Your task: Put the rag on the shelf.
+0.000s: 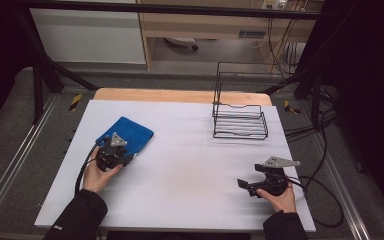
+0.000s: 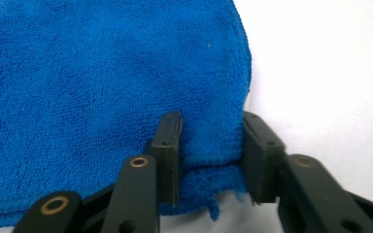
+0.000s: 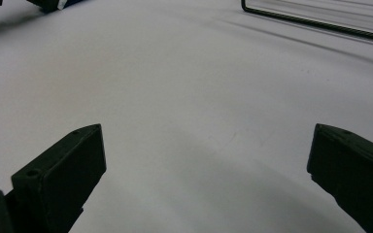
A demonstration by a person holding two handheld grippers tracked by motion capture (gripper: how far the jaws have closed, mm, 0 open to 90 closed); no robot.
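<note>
A blue microfibre cloth (image 1: 130, 131) lies flat on the left part of the white table (image 1: 190, 170). My left gripper (image 1: 123, 151) rests at the cloth's near corner. In the left gripper view the cloth (image 2: 102, 73) spreads away from the jaws, and my left gripper (image 2: 212, 133) is open a little, its jaws pressed down on either side of a raised fold at the cloth's edge. My right gripper (image 1: 242, 184) sits low at the table's near right, pointing left. In its own view my right gripper (image 3: 206, 145) is wide open over bare white table with nothing between the jaws.
A black wire rack (image 1: 240, 120) stands at the back right of the table, and its base wire (image 3: 320, 24) crosses the top of the right gripper view. Cables trail off the table's right edge. A wooden strip runs along the far edge.
</note>
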